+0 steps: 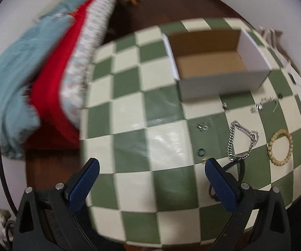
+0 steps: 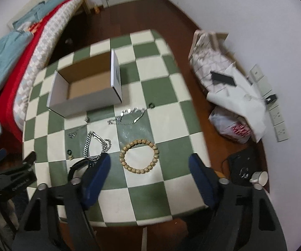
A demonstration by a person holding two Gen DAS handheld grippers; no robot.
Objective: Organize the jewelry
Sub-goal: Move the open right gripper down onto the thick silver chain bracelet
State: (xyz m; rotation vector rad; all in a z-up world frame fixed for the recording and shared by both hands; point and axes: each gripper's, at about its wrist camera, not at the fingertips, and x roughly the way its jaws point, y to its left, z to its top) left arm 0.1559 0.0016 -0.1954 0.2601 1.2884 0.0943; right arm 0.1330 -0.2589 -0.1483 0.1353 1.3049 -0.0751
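An open, empty cardboard box [image 1: 213, 67] [image 2: 87, 87] stands on the green-and-cream checkered table [image 1: 129, 125] [image 2: 150, 188]. In front of it lie a thick silver chain [image 1: 241, 142] [image 2: 97, 144], a wooden bead bracelet [image 1: 280, 148] [image 2: 138, 155], a thin silver necklace [image 2: 129, 116] [image 1: 263, 105], small earrings [image 1: 203, 126] and a dark ring [image 1: 201, 152] [image 2: 69, 152]. My left gripper [image 1: 152, 165] is open above the table, left of the jewelry. My right gripper [image 2: 150, 161] is open, just in front of the bead bracelet.
A bed with red and blue-green blankets [image 1: 45, 83] [image 2: 10, 73] lies left of the table. A black strap [image 2: 77, 166] lies near the chain. On the floor at the right are a white cloth pile with a phone [image 2: 222, 78], a plastic bag [image 2: 232, 125] and a dark bag [image 2: 244, 165].
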